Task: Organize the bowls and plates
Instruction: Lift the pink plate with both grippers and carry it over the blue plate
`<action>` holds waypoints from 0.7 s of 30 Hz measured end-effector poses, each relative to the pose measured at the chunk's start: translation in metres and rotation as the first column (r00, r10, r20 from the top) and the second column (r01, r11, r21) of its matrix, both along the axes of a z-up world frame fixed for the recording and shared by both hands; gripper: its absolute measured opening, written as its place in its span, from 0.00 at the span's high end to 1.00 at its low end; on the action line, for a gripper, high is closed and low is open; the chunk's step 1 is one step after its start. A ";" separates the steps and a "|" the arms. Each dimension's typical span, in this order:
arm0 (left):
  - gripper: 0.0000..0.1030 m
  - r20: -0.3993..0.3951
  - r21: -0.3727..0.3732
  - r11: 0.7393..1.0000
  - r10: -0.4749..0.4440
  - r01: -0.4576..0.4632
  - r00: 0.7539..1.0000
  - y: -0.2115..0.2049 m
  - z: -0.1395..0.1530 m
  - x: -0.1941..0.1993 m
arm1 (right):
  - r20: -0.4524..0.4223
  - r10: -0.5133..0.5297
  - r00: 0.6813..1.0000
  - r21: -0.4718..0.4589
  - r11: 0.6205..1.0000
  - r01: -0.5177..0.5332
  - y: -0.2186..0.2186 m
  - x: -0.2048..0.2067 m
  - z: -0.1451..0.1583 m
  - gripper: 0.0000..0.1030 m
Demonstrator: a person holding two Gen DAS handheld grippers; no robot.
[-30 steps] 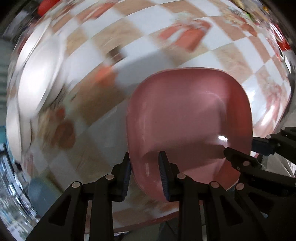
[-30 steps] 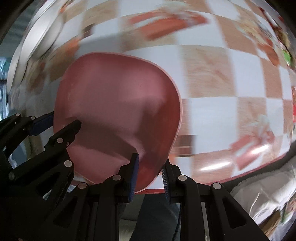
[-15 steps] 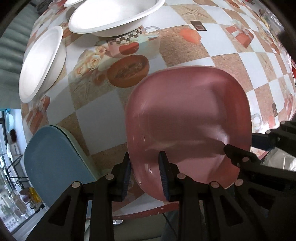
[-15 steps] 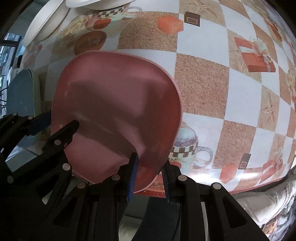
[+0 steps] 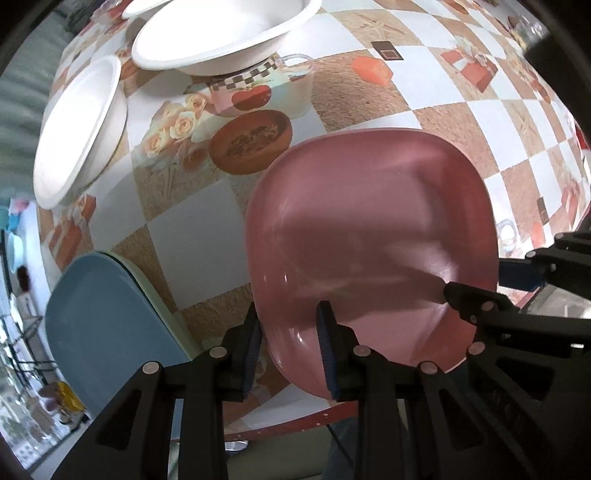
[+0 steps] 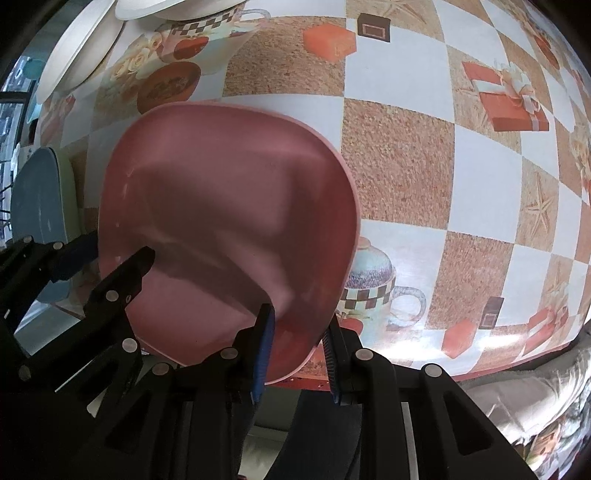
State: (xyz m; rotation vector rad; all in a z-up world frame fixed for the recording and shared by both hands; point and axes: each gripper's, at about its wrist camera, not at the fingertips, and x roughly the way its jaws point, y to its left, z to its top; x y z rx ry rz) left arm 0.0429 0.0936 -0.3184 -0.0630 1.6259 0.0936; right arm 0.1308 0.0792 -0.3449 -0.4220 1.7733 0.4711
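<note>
Since a second ago the views have swung left, bringing two white round bowls and stacked blue and green plates into sight. Left hand-held gripper pinches the pink rounded-square plastic plate by its near-left rim above the desk; right hand-held gripper clamps its near-right rim.

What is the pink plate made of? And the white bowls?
The pink plate looks like smooth, glossy plastic or melamine: small bright glints show on it. The white bowls look matte, with thin rolled rims and no shine, perhaps pressed paper pulp, though I can't be sure.
</note>
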 end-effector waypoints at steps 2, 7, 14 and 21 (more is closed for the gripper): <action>0.70 0.004 -0.017 1.000 0.021 -0.021 1.000 0.004 -0.002 -0.002 | 0.005 0.002 1.000 0.000 1.000 -0.002 -0.001 -0.001 0.001 0.74; 0.70 0.013 -0.032 0.999 0.038 -0.037 0.999 0.008 -0.003 -0.006 | 0.008 0.005 1.000 0.002 1.000 -0.005 -0.005 -0.001 -0.001 0.74; 0.70 0.006 -0.033 0.999 0.040 -0.040 0.999 0.011 -0.005 -0.007 | 0.005 -0.003 1.000 0.009 1.000 0.003 -0.007 -0.004 0.001 0.74; 0.69 0.007 -0.006 1.000 0.027 -0.027 1.000 0.026 -0.002 0.003 | 0.011 0.001 1.000 0.009 1.000 -0.001 -0.006 -0.005 0.006 0.74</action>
